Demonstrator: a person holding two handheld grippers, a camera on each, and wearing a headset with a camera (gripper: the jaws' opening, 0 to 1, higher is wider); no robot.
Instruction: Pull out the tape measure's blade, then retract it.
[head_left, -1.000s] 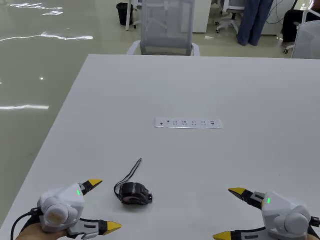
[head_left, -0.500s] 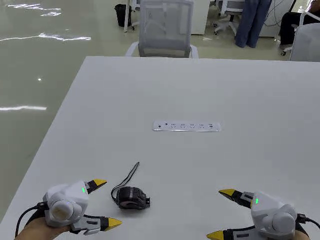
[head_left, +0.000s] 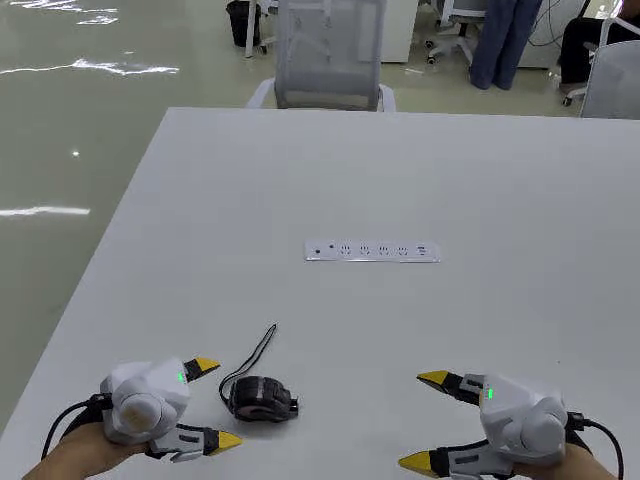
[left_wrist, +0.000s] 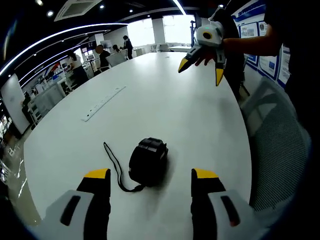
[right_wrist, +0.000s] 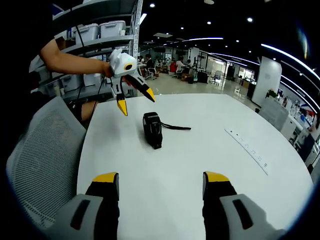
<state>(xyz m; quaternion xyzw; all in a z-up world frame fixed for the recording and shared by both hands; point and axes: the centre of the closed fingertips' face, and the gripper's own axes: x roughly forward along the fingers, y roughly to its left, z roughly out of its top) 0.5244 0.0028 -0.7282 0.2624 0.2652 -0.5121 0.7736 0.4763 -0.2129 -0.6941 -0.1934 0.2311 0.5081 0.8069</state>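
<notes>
A black tape measure (head_left: 261, 398) with a thin black wrist strap (head_left: 256, 352) lies on the white table (head_left: 400, 180) near its front edge. My left gripper (head_left: 213, 402) hovers just left of it, open, its yellow-tipped jaws facing the case. In the left gripper view the tape measure (left_wrist: 148, 159) sits a short way ahead between the open jaws, untouched. My right gripper (head_left: 428, 420) is open farther right, pointing left toward the case. From the right gripper view the tape measure (right_wrist: 152, 129) lies well ahead, with the left gripper (right_wrist: 135, 99) beyond it.
A white power strip (head_left: 372, 251) lies flat mid-table. A grey mesh chair (head_left: 327, 55) stands at the far edge. The table's left edge (head_left: 95, 270) drops to a glossy floor. A person stands at the far right behind other chairs.
Both grippers have moved inward and slightly up; the right one has come clearly left. The tape measure has stayed in place. The head camera has tilted a little.
</notes>
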